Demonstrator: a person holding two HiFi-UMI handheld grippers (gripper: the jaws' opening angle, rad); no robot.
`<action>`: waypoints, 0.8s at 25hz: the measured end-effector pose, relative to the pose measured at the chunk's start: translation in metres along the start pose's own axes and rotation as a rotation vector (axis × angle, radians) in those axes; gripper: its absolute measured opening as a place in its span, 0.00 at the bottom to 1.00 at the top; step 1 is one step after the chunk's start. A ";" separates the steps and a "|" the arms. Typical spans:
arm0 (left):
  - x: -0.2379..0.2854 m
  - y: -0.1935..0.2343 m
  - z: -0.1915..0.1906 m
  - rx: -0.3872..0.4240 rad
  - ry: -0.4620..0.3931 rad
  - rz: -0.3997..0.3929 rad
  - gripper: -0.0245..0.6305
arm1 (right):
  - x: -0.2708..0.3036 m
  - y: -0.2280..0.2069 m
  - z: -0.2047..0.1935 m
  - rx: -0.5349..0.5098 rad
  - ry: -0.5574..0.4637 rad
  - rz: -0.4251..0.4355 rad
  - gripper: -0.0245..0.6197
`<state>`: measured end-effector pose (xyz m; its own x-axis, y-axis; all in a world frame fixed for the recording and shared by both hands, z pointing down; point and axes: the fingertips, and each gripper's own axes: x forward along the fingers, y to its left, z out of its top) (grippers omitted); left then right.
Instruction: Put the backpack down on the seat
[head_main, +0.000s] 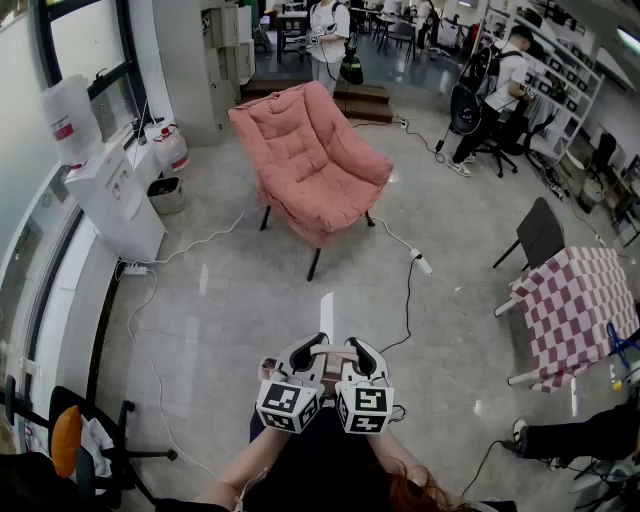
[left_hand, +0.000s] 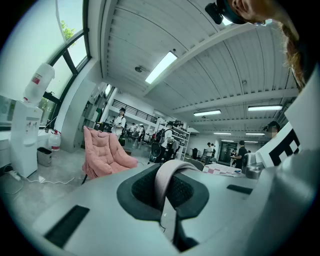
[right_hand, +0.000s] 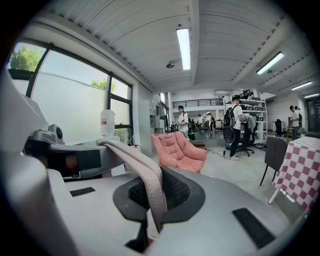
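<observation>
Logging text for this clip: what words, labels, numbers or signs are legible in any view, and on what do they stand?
No text can be read in any view.
Red label on the water bottle: too small and blurred to read.
Front panel of the water dispenser: marks too small to read.
Marker cubes: black-and-white square patterns only, no letters or numbers.

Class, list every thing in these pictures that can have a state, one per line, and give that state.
Left gripper: shut on the beige padded strap.
Right gripper: shut on the same strap.
Beige padded strap: pinched by both grippers, bridging them.
Pink cushioned armchair: upright, seat empty.
Clear water bottle: upended on the white dispenser.
</observation>
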<state>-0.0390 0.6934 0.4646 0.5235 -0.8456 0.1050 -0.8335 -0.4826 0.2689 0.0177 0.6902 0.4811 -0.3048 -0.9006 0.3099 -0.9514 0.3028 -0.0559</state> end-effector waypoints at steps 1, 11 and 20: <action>0.003 0.003 0.001 0.000 -0.002 -0.001 0.07 | 0.004 0.000 0.002 -0.003 -0.004 -0.001 0.09; 0.015 0.012 0.013 -0.001 -0.026 -0.004 0.07 | 0.018 0.001 0.006 -0.009 -0.026 -0.002 0.09; 0.029 0.012 0.032 0.005 -0.063 0.010 0.07 | 0.027 -0.006 0.019 0.018 -0.045 0.005 0.09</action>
<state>-0.0399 0.6558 0.4405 0.5031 -0.8630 0.0466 -0.8396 -0.4753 0.2629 0.0139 0.6580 0.4713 -0.3105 -0.9125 0.2665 -0.9505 0.3017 -0.0742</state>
